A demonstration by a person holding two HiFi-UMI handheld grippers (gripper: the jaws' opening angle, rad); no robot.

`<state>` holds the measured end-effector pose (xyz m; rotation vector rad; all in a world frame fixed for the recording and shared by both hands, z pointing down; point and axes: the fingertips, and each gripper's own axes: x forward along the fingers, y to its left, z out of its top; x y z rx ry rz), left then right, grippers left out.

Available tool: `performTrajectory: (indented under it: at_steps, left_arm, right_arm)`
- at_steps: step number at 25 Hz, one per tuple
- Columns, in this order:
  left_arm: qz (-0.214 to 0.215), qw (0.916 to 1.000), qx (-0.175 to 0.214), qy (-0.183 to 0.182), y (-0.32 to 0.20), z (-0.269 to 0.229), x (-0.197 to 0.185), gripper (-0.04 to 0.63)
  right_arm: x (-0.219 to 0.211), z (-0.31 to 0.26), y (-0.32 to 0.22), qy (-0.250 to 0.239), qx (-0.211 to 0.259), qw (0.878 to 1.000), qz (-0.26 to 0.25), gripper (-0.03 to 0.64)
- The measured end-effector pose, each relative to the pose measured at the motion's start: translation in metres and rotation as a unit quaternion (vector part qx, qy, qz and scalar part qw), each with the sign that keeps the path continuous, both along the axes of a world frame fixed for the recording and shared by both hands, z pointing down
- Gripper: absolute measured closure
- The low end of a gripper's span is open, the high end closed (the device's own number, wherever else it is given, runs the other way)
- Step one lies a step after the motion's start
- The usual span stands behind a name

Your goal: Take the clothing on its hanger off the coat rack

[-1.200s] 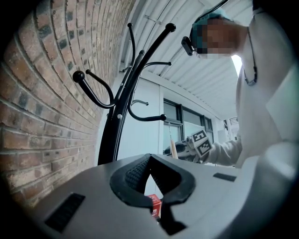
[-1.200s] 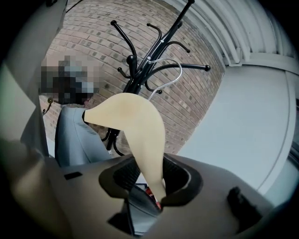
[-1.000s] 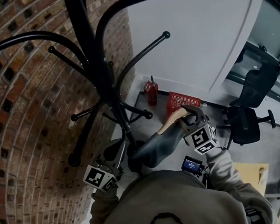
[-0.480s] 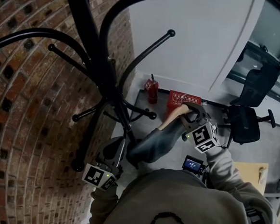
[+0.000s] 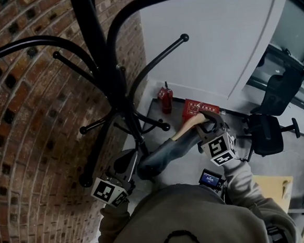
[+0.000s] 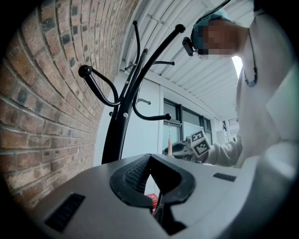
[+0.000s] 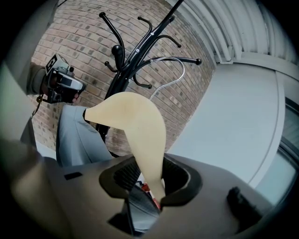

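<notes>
Only the right gripper view shows the hook [image 7: 170, 58] atop the hanger [image 7: 138, 121].

No legible text, brand or number is recorded.

- Red box [image 5: 199, 109], on the floor at the foot of the wall: white print is carried on the lid, too small to be read.
- Left cube [image 5: 108, 192] of the left tool [image 6: 152, 173] and right cube [image 5: 219, 149] of the right tool [image 7: 150, 181]: black-and-white square markers are borne, patterns only.
- Small lit screen [image 5: 209, 179], near the right cube: content not readable.
</notes>
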<state>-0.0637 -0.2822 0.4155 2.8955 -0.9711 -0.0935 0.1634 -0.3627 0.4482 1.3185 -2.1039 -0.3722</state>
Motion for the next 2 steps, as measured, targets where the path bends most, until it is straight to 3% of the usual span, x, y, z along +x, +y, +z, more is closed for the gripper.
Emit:
performTrajectory:
  at_steps: [2]
  left_arm:
    - [0.000, 1.0000, 0.003, 0.000, -0.0015, -0.0028, -0.0006, 0.589]
  right_arm:
    - [0.0004, -0.0018, -0.0007, 0.002, 0.000, 1.000, 0.001, 0.488]
